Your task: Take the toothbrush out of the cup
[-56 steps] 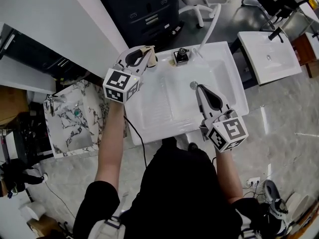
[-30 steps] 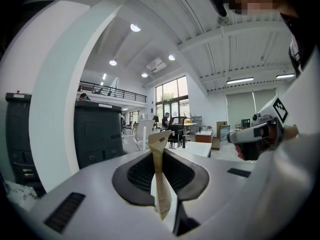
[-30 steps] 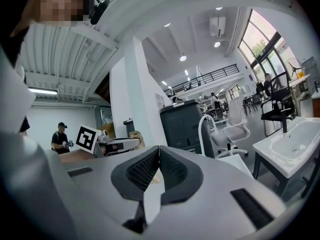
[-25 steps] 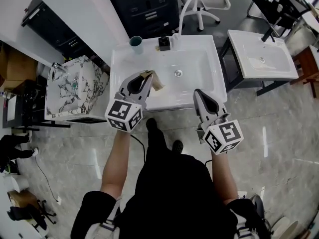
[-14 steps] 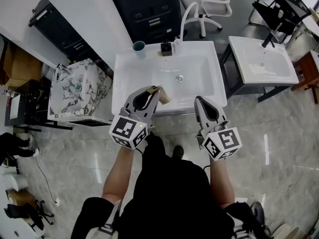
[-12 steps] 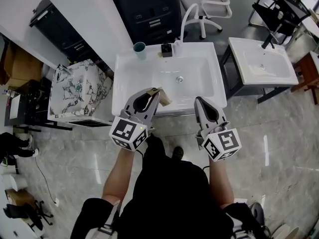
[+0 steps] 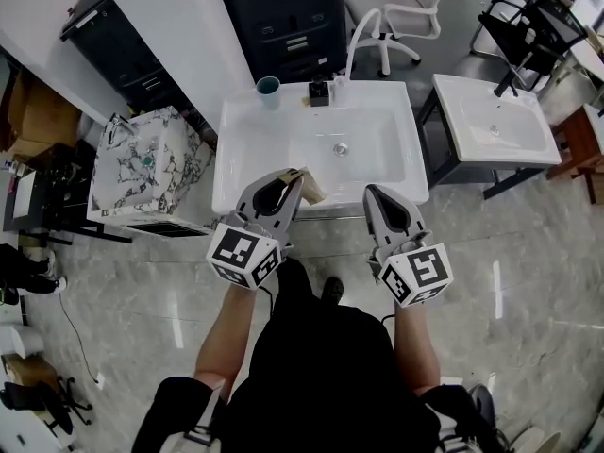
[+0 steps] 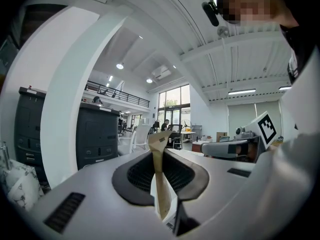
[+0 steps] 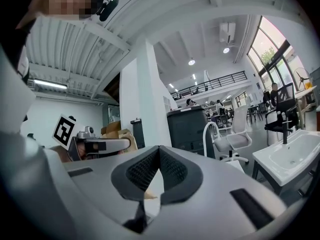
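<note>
A teal cup (image 7: 269, 86) stands on the back left corner of the white sink (image 7: 236, 177), far from both grippers. My left gripper (image 7: 294, 176) hovers level over the sink's front edge, shut on a tan toothbrush (image 7: 311, 189). In the left gripper view the toothbrush (image 8: 159, 174) stands upright, pinched between the pads of the left gripper (image 8: 160, 151). My right gripper (image 7: 371, 192) is level beside it at the front right of the sink. In its own view the right gripper (image 9: 159, 149) has its jaws meeting at the tips with nothing between them.
A tap (image 7: 321, 91) sits at the back of the sink. A marble-patterned cabinet (image 7: 146, 173) stands to its left, a second white basin (image 7: 495, 121) to its right. A dark cabinet (image 7: 283, 17) and a white chair (image 7: 396, 8) are behind.
The view and both grippers have drawn back from the basin toward its front edge. The left gripper kept the toothbrush throughout, and the cup has come into sight at the back.
</note>
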`<state>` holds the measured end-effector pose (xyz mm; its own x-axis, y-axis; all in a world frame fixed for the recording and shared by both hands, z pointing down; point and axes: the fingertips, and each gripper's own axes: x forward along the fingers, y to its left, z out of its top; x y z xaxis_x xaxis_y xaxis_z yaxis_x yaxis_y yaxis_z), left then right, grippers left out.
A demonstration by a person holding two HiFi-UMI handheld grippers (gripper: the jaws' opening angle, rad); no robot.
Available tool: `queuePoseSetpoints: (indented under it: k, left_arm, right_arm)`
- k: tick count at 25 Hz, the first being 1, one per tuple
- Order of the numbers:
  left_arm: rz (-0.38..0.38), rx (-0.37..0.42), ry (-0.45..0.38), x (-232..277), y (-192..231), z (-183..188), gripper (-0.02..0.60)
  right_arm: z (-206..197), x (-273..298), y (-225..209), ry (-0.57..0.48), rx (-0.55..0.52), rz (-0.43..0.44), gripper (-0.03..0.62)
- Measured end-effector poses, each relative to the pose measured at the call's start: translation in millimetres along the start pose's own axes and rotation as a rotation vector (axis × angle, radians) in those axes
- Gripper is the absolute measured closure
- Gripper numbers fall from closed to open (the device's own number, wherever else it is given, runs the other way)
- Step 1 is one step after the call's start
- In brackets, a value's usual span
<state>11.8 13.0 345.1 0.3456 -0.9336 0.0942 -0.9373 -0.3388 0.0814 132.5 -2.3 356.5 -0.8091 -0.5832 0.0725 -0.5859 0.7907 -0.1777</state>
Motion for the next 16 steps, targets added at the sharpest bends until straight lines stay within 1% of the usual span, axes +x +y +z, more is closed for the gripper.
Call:
queuePoseSetpoints:
  k: [6, 11, 16]
  left_arm:
    - [-0.006, -0.01, -0.005, -7.5, -3.3, -2.0, 0.532]
    - [-0.013, -0.022, -0.015, -11.7, -1.9, 2.4, 0.532]
    - [-0.022, -0.032, -0.027, -11.2, -11.0, 1.1, 0.532]
  right_arm:
    - [-1.8, -6.8, 7.3, 0.012, -0.009, -0.014, 0.565]
    - [2.7, -7.2, 15.0, 0.003, -0.045, 0.005, 0.565]
    - [-0.2, -13.4, 14.4, 0.028, -0.055, -0.003, 0.565]
